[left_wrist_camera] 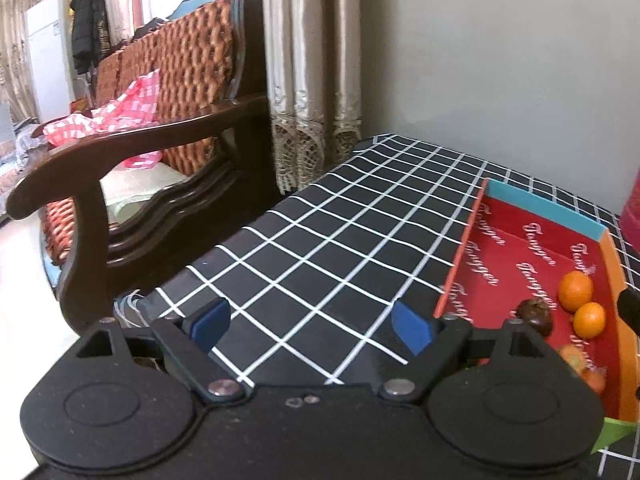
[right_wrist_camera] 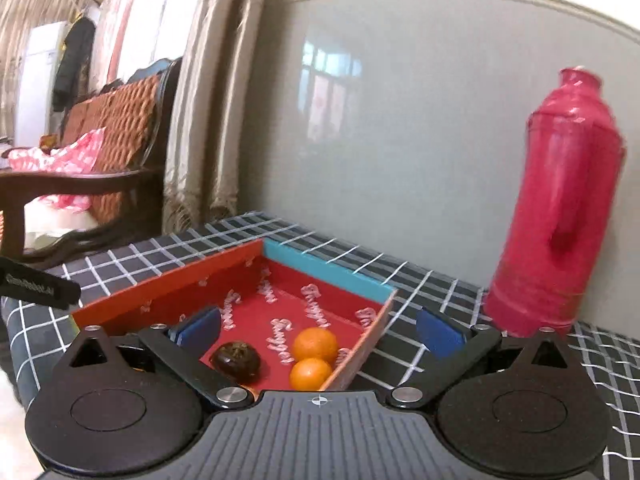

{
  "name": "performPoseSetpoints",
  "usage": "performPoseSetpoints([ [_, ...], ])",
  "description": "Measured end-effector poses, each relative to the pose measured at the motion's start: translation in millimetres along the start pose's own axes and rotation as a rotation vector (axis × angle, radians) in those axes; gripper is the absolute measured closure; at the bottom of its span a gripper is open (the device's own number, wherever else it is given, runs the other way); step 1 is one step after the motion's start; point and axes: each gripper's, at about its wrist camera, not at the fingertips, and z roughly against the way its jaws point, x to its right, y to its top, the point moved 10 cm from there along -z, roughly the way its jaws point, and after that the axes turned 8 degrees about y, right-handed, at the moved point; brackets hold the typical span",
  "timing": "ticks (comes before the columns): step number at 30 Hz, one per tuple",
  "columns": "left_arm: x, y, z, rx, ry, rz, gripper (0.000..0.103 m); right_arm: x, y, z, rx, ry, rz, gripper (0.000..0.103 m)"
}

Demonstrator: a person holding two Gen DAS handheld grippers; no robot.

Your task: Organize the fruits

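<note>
Both the left gripper (left_wrist_camera: 312, 328) and the right gripper (right_wrist_camera: 318, 330) are spread and empty; the oranges (right_wrist_camera: 314, 345) and a dark fruit (right_wrist_camera: 237, 361) lie inside the red tray (right_wrist_camera: 168, 294). Probably the sorting is between picks; next, the right gripper must lower into the tray over one fruit.

- The left gripper (left_wrist_camera: 312, 326) has a matte black body, blue finger pads (left_wrist_camera: 210, 322) and two silver pivot screws.
- The right gripper (right_wrist_camera: 320, 330) looks alike, with blue pads (right_wrist_camera: 438, 334), a ribbed grey housing and a small crosshair mark.

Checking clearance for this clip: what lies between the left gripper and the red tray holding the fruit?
In the left wrist view, only bare checked tablecloth lies between the open left gripper and the red tray; the tray sits off to its right.
</note>
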Motion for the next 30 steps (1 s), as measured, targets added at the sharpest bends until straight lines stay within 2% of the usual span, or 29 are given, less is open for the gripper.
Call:
performPoseSetpoints([
  [4, 9.1, 1.0, 8.6, 0.013, -0.025, -0.003, 0.019, 11.0, -5.5, 21.0, -0.014, -0.037, -0.052, 0.000],
  [6, 17.8, -0.6, 15.3, 0.002, -0.081, 0.001, 0.019, 18.6, -8.5, 35.6, -0.022, -0.060, -0.084, 0.000],
  [8, 22.7, -1.8, 22.4, 0.009, -0.102, -0.002, 0.018, 26.6, -13.9, 50.5, -0.033, -0.087, -0.128, 0.000],
  [12, 34.0, -4.8, 44.1, 0.052, -0.141, -0.025, 0.015, 39.5, -23.0, 82.2, -0.049, -0.130, -0.226, 0.000],
  [16, 41.7, -9.2, 68.8, 0.115, -0.163, -0.070, 0.010, 44.6, -23.6, 122.2, -0.006, -0.175, -0.293, 0.000],
  [17, 41.4, -13.2, 75.7, 0.126, -0.170, -0.077, 0.006, 45.5, -25.7, 133.7, 0.005, -0.197, -0.304, 0.000],
  [21, 34.5, -42.2, 99.6, 0.107, -0.195, -0.083, 0.006, 46.5, -43.0, 172.4, 0.024, -0.247, -0.373, 0.000],
  [24, 27.7, -55.4, 119.7, 0.103, -0.209, -0.087, 0.006, 44.7, -51.7, 194.3, 0.036, -0.252, -0.425, 0.000],
  [30, 14.9, -63.5, 167.3, 0.164, -0.211, -0.116, 0.006, 29.0, -57.8, 222.4, 0.040, -0.251, -0.427, 0.000],
])
